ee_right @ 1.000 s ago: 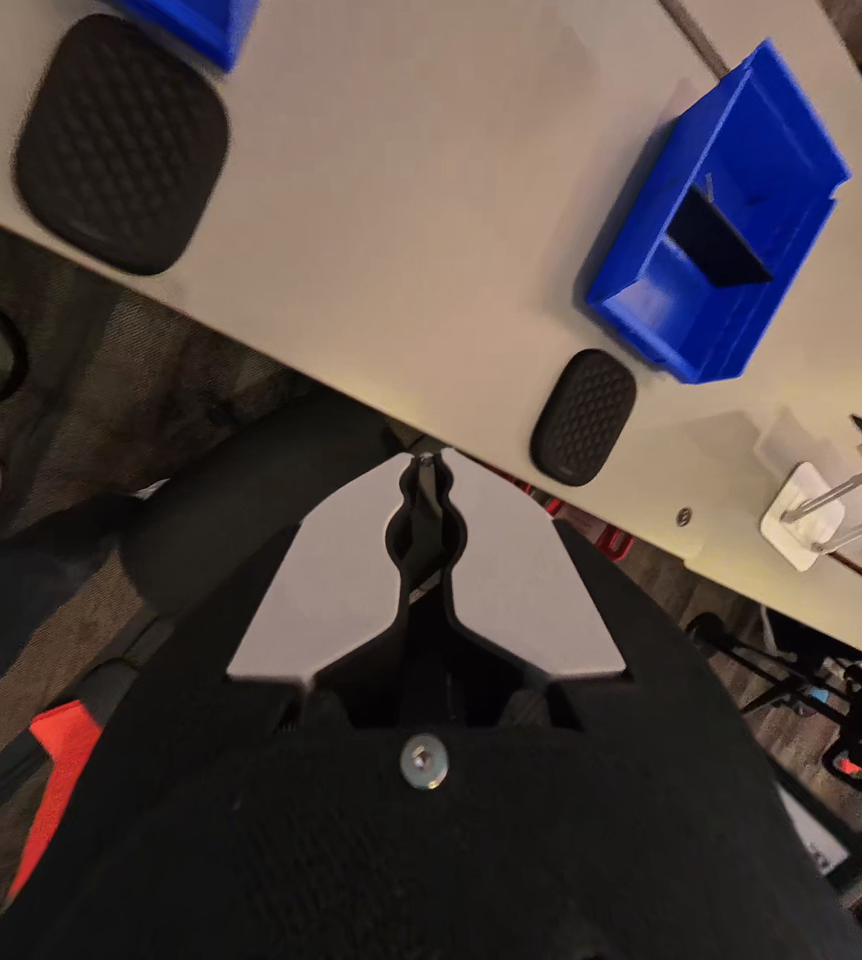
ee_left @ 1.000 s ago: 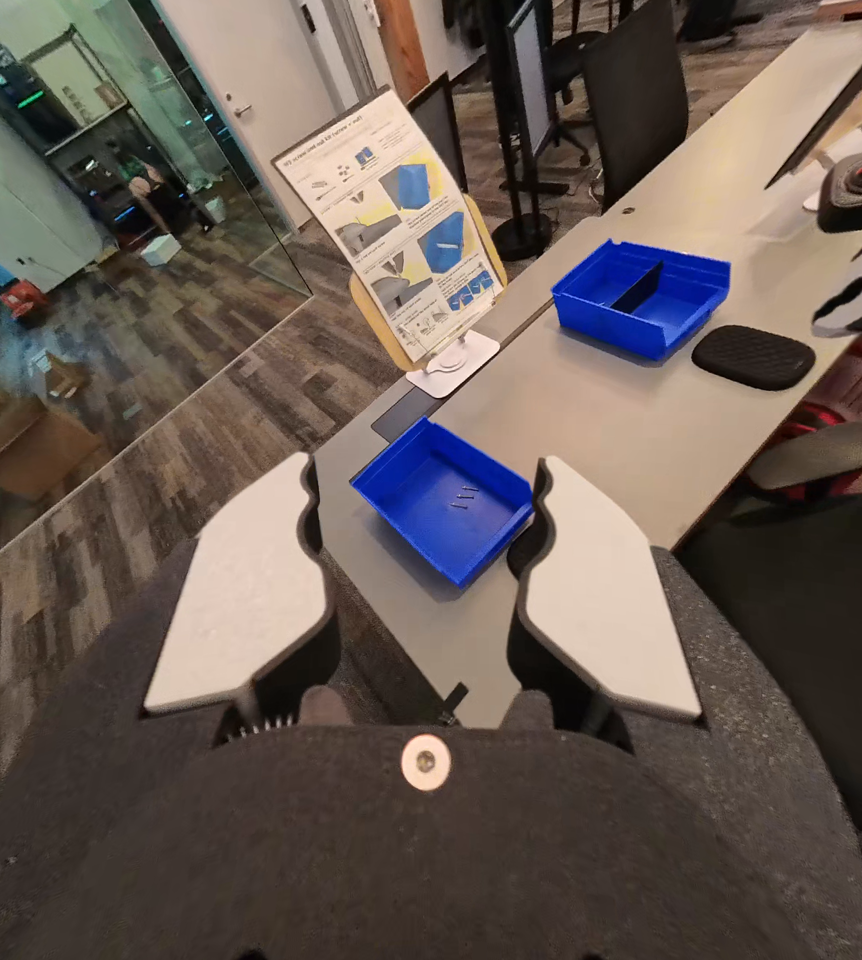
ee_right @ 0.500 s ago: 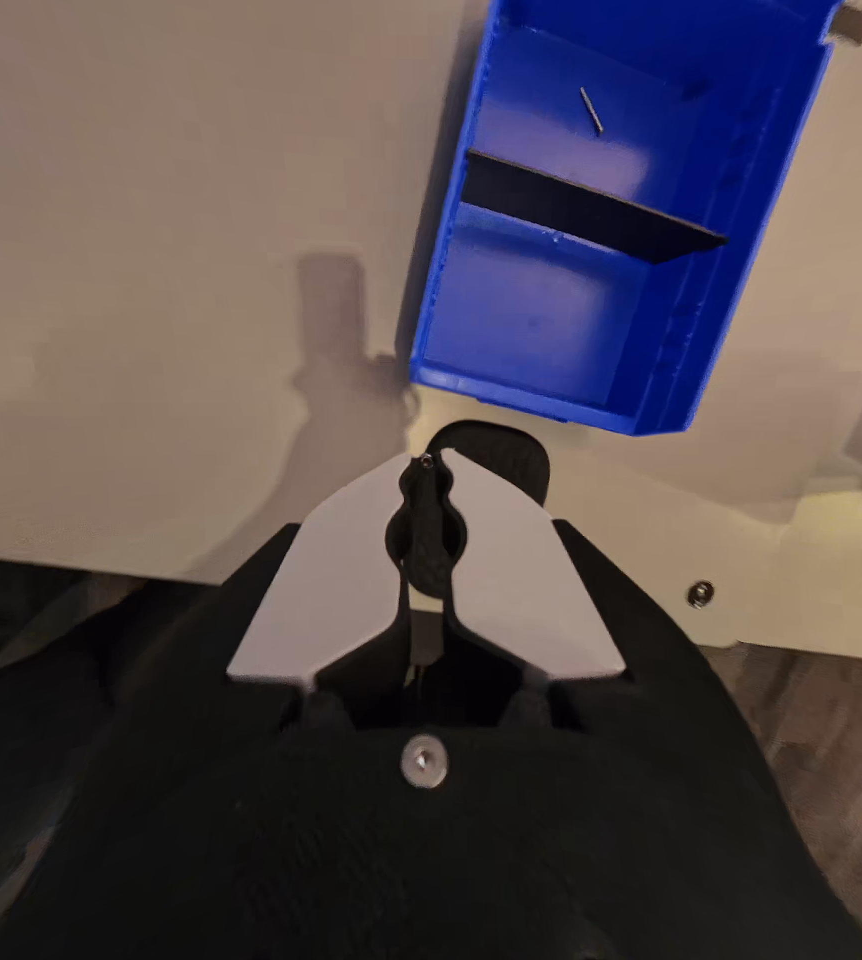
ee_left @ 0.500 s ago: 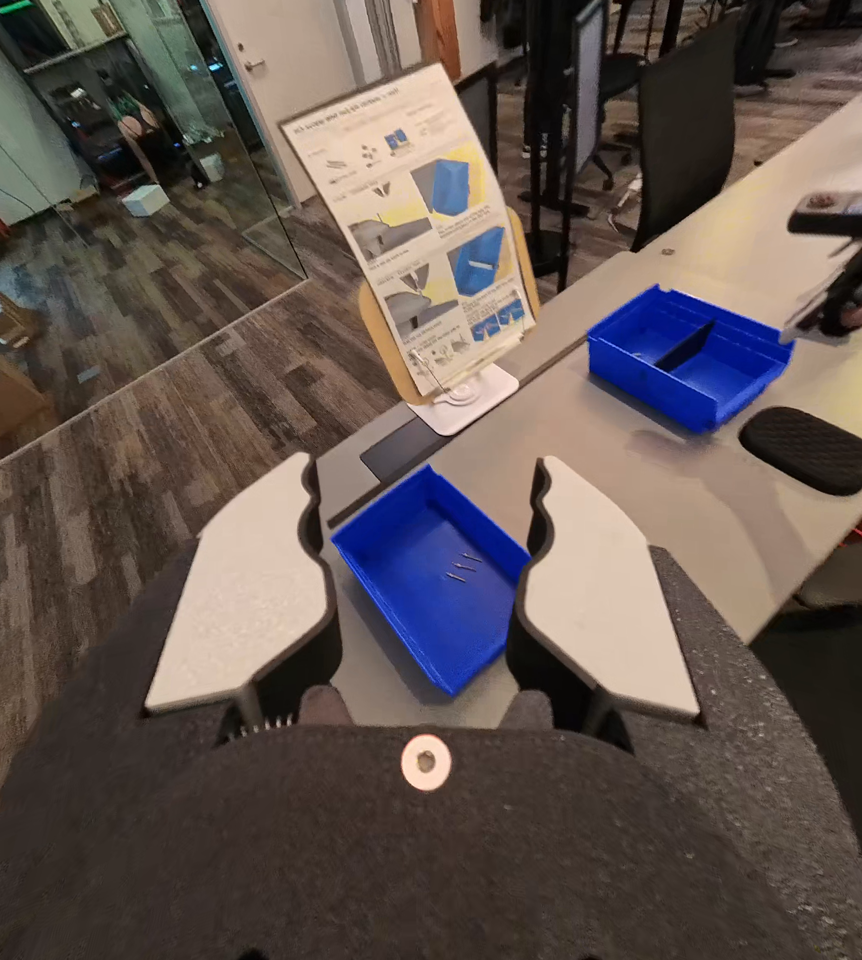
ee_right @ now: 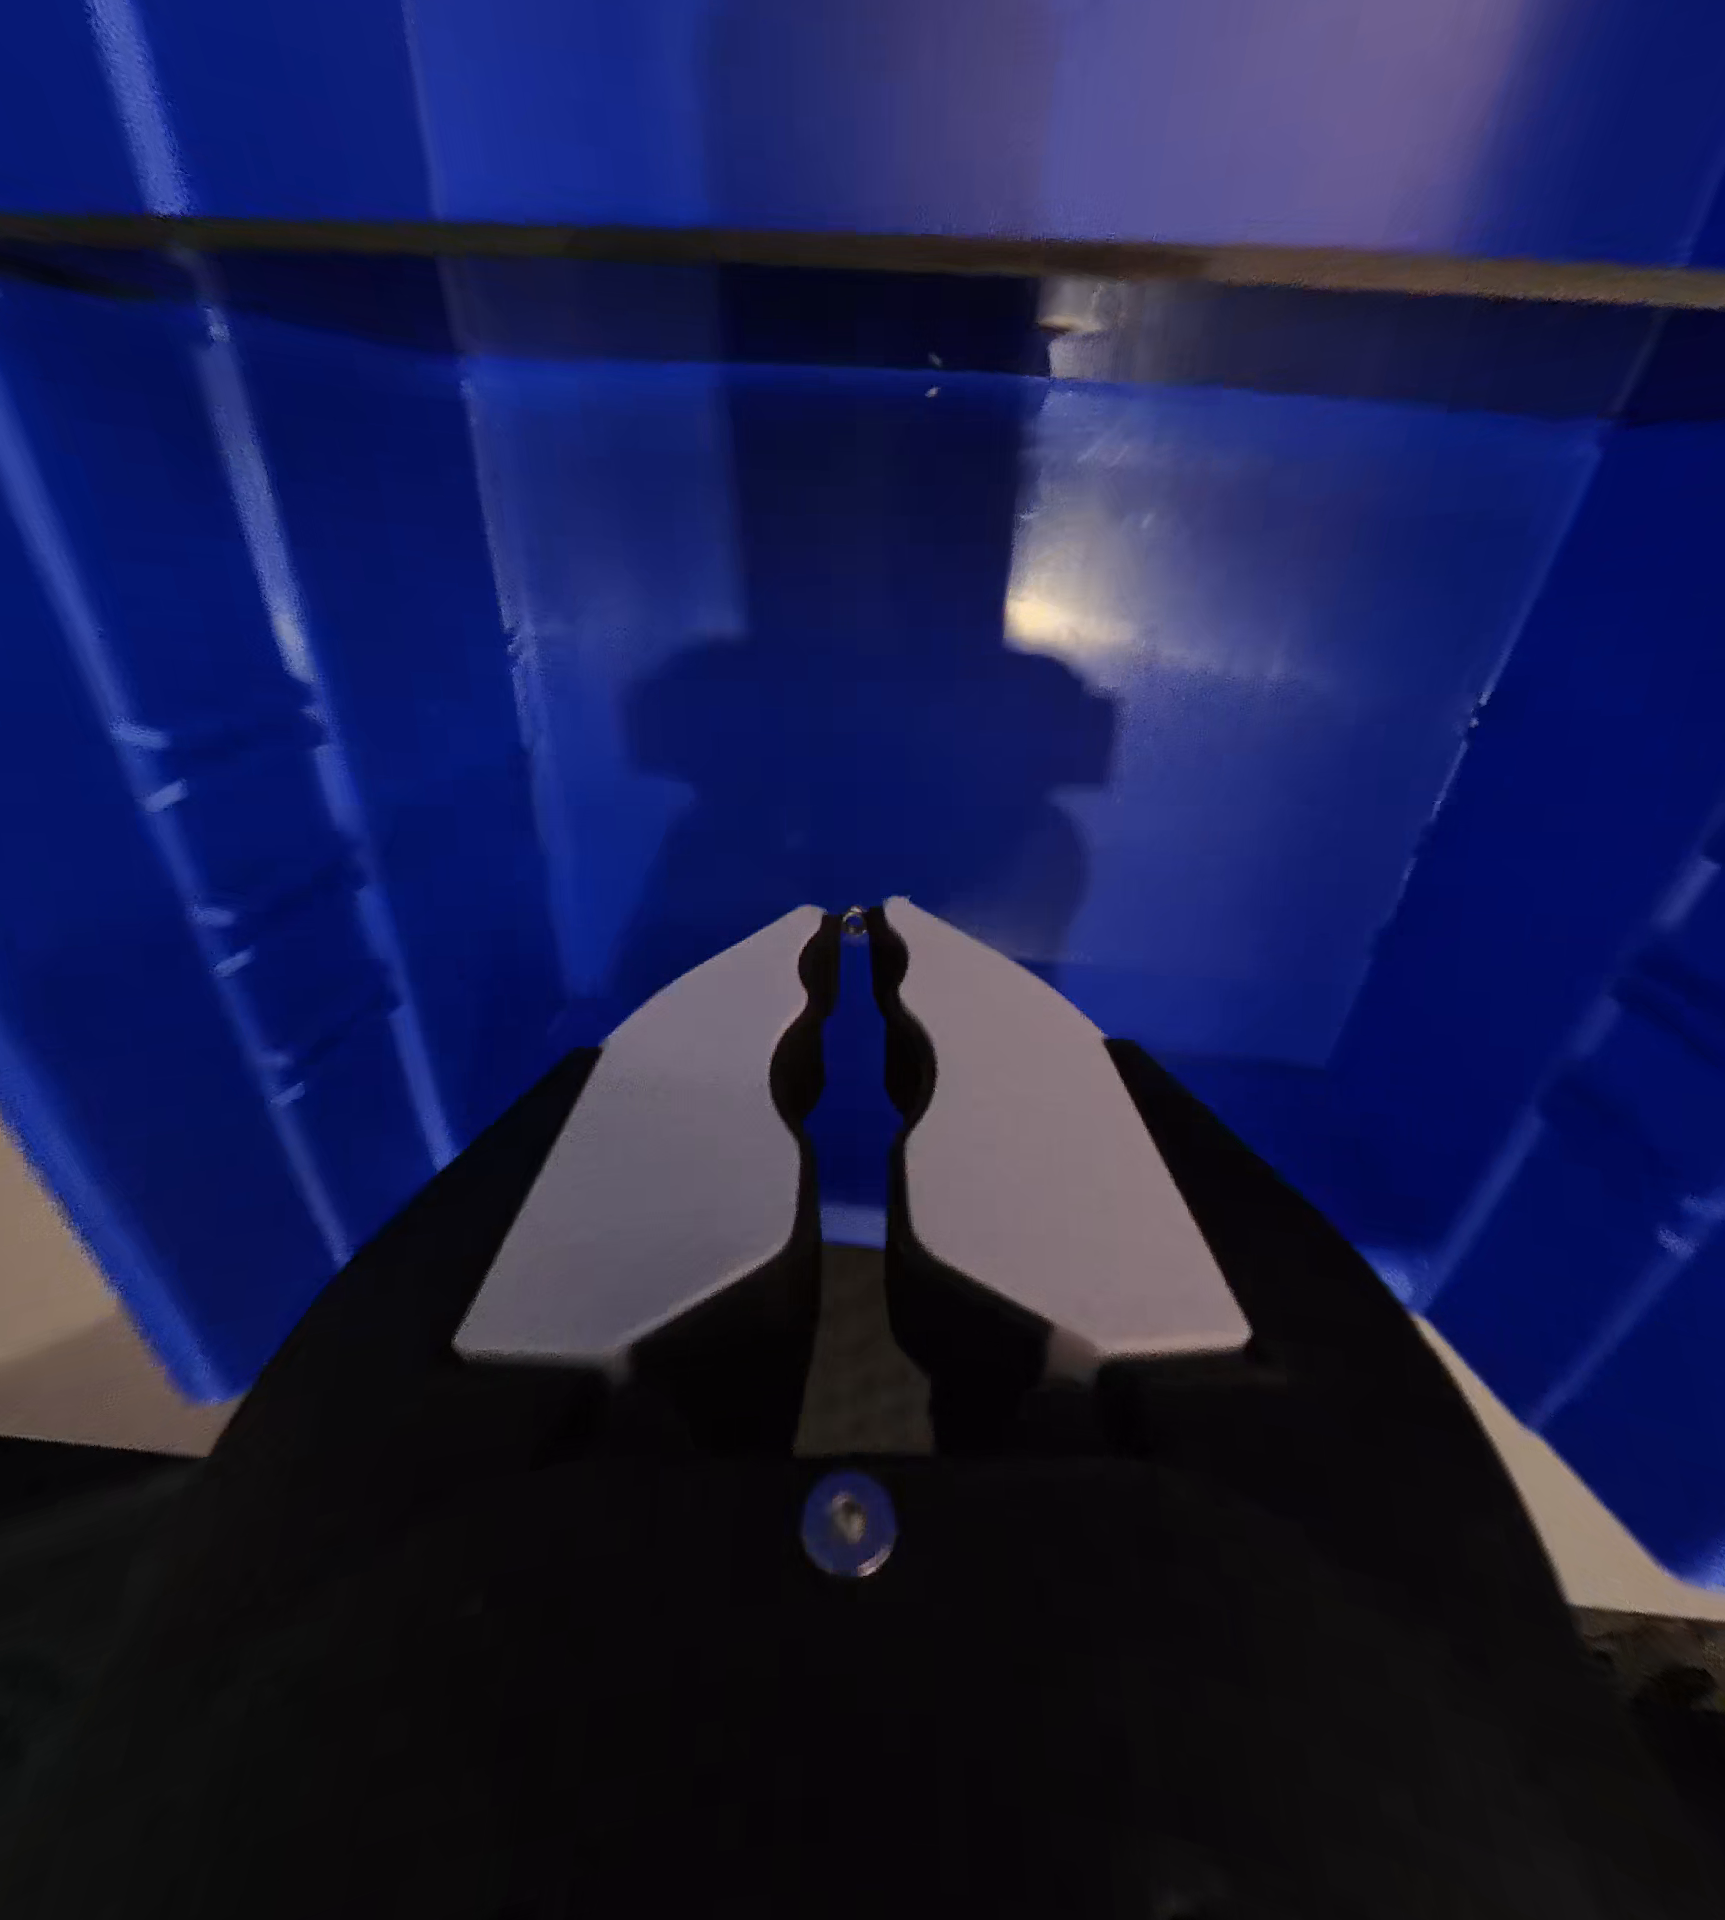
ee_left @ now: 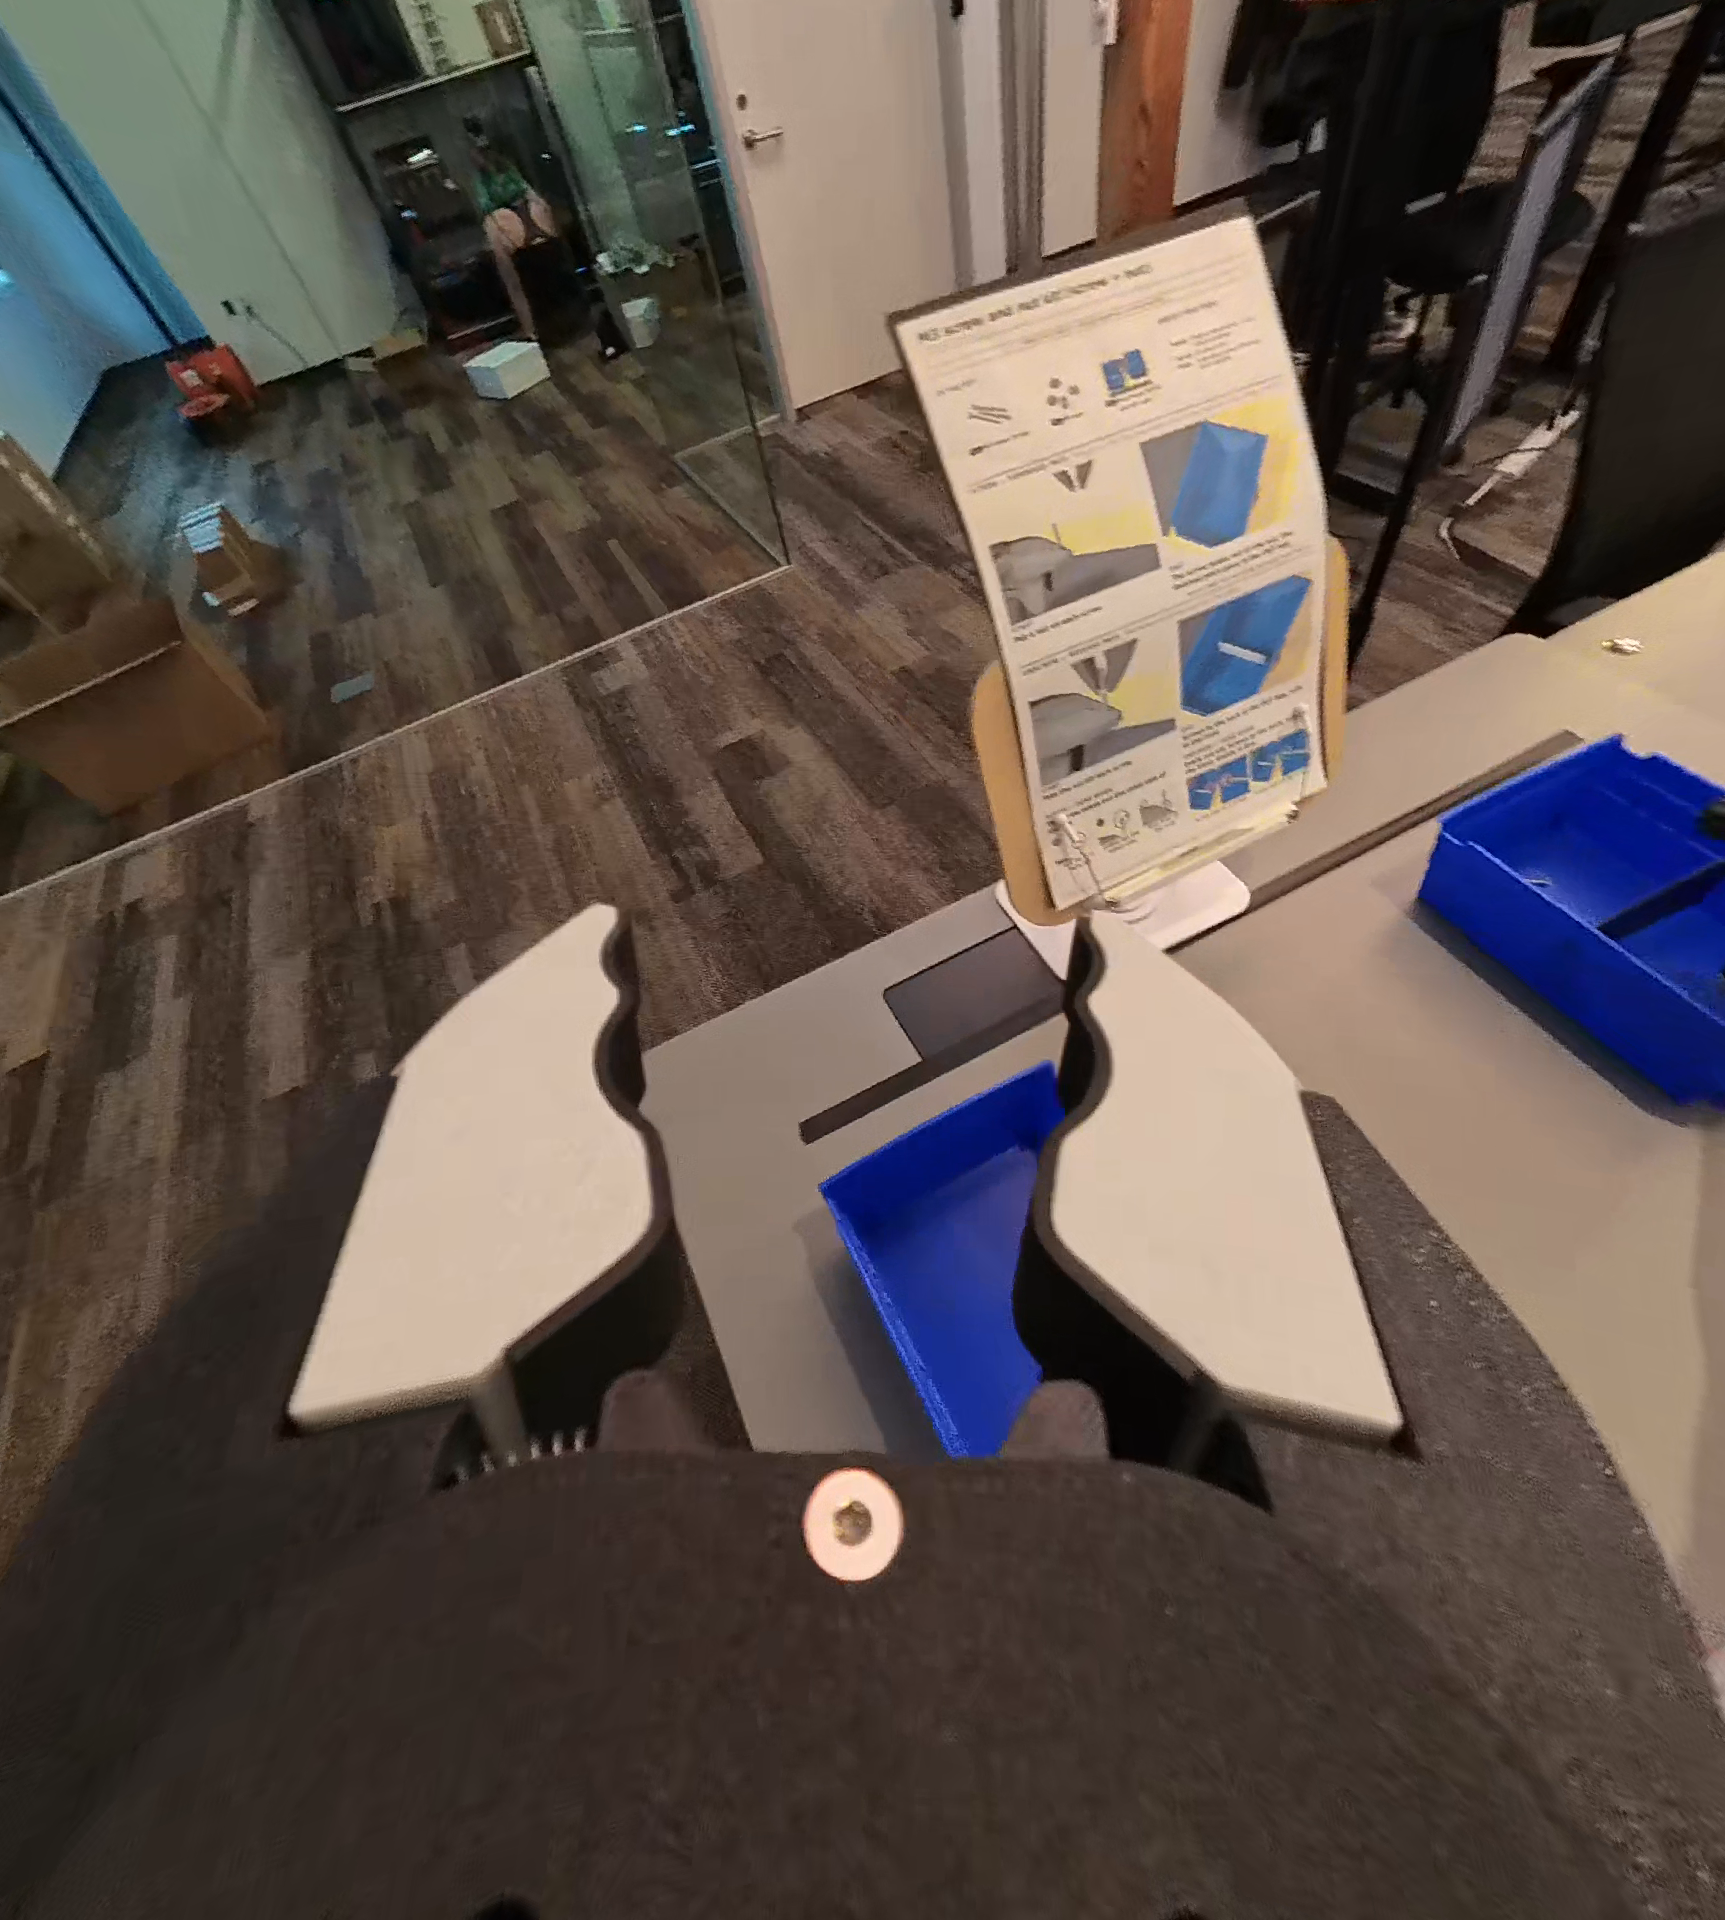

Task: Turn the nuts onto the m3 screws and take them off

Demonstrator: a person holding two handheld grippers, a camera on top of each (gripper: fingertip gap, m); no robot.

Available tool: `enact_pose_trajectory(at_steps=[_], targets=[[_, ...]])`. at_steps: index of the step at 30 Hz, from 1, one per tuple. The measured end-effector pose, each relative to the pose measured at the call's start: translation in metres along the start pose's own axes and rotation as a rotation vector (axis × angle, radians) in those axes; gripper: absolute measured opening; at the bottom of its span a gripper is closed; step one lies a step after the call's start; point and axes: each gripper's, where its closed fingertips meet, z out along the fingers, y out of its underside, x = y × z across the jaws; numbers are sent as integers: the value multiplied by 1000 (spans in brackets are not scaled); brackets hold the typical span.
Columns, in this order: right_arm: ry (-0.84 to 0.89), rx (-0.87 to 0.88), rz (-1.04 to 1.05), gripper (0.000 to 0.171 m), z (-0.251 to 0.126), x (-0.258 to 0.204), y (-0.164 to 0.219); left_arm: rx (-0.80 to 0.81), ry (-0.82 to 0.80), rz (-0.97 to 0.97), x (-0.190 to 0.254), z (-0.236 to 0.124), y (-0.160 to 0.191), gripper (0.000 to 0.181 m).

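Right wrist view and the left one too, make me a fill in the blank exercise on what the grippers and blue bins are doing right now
1. The right gripper pinches a tiny nut over the ____ compartment of the divided blue bin.
2. The left gripper has its jaws ____.
3. The small blue bin below the left gripper rests on a ____ desk.
4. The bin's divider is ____ in colour.

Missing words: near; open; grey; black

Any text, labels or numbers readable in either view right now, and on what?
Instruction sheet in the stand on the table: printed lines beside pictures, too small and blurred to read, so nothing quoted.
Divided blue bin: no writing visible.
Small blue bin: no writing visible.
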Motion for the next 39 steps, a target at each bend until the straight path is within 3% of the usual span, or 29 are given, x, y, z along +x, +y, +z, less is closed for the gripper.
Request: enact_pose_trajectory(at_steps=[5, 10, 13, 16, 20, 23, 30, 39], targets=[[21, -30, -8, 8, 17, 8, 1, 1, -27, -2, -10, 10, -2, 79], [22, 95, -7, 17, -17, 14, -7, 24, 4, -1, -1, 12, -6, 80], [63, 202, -62, 17, -82, 15, 2, 45, 32, -27, 6, 3, -7, 80], [151, 357, -120, 18, -171, 6, 25, 41, 41, -36, 15, -7, -1, 81], [262, 566, -222, 24, -276, -32, 66, 78, 73, -50, 39, -14, 8, 81], [286, 736, -297, 27, -324, -72, 92, 99, 67, -45, 56, -9, 20, 81], [162, 873, -358, 32, -329, -160, 132, 166, 182, -60, 95, 11, 43, 75], [111, 1119, -334, 34, -323, -242, 76, 96, 170, 17, 95, 39, 76, 80]])
